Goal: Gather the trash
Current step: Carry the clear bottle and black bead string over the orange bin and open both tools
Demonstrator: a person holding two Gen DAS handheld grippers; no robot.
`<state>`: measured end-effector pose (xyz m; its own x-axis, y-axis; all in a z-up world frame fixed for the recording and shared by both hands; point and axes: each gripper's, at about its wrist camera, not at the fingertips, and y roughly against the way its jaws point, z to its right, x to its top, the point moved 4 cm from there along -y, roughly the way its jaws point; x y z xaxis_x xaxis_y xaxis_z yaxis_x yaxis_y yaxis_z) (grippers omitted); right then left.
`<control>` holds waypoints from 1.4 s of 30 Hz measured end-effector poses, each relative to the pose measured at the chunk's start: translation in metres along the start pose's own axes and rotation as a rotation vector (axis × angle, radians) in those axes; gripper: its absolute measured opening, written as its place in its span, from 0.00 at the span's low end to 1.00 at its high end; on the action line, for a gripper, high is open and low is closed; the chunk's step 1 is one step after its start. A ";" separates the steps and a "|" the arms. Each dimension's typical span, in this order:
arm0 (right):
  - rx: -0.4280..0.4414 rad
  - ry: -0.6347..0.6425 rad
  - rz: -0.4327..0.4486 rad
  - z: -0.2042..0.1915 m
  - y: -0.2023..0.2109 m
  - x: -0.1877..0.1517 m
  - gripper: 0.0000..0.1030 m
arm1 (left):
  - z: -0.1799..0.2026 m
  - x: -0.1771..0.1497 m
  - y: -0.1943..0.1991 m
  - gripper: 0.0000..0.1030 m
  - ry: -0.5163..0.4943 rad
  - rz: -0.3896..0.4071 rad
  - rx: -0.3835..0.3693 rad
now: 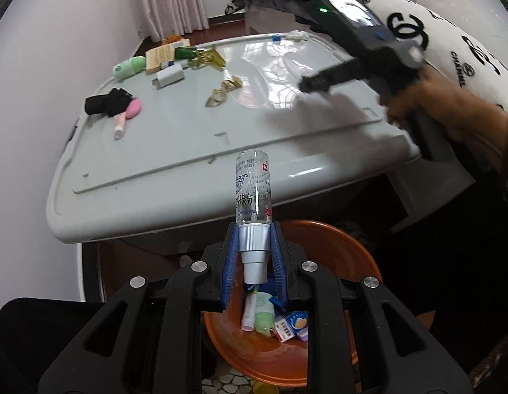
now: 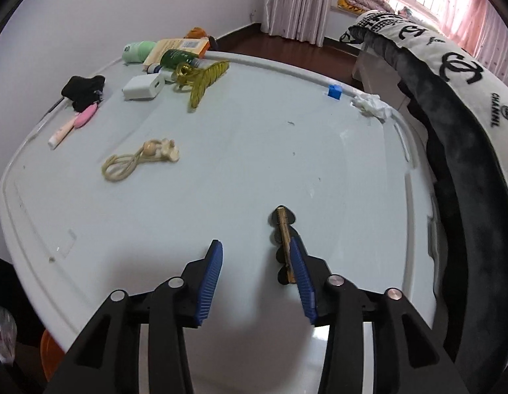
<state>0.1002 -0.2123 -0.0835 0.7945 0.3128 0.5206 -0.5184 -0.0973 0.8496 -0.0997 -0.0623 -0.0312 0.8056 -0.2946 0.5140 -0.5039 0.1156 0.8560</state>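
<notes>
My left gripper (image 1: 254, 228) is shut on the white cap of a clear spray bottle (image 1: 252, 190), whose base points away from me. Directly below it stands an orange basin (image 1: 336, 249) holding small boxes and a green wrapper (image 1: 264, 315). In the left wrist view a hand holds my right gripper (image 1: 311, 82) over the white table top (image 1: 175, 138). In its own view the right gripper (image 2: 255, 243) is open just above the table top (image 2: 254, 164). A black and gold hair clip (image 2: 282, 229) lies flat beside the inner face of its right finger. A crumpled tissue (image 2: 372, 105) lies at the far right edge.
At the far left lie a beige hair tie (image 2: 139, 161), a yellow claw clip (image 2: 204, 78), a white charger (image 2: 144, 87), a black cloth (image 2: 84, 90) and a pink tube (image 2: 61, 133). A small blue block (image 2: 335, 92) sits near the tissue. A blanket-covered bed (image 2: 467, 131) borders the table's right side.
</notes>
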 end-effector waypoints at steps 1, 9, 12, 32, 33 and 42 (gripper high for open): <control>-0.024 -0.024 -0.056 0.006 -0.008 -0.003 0.34 | 0.002 -0.001 0.001 0.19 -0.005 0.001 -0.003; 0.033 -0.147 -0.072 0.011 0.018 -0.018 0.16 | 0.006 0.000 -0.001 0.19 0.001 0.014 -0.030; 0.053 -0.143 -0.033 0.012 0.038 -0.020 0.16 | 0.007 0.000 -0.002 0.19 0.005 0.010 -0.043; 0.336 -0.036 -0.257 -0.142 0.107 -0.172 0.16 | -0.004 -0.060 -0.011 0.19 0.036 -0.242 -0.069; 0.341 -0.028 -0.259 -0.146 0.106 -0.174 0.17 | -0.003 -0.063 -0.012 0.22 0.034 -0.258 -0.066; 0.327 -0.077 -0.191 -0.135 0.118 -0.160 0.63 | -0.011 -0.062 -0.008 0.57 0.079 -0.241 -0.028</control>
<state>-0.1306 -0.1461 -0.0782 0.8948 0.2840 0.3444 -0.2402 -0.3441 0.9077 -0.1424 -0.0348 -0.0699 0.9238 -0.2417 0.2969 -0.2865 0.0777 0.9549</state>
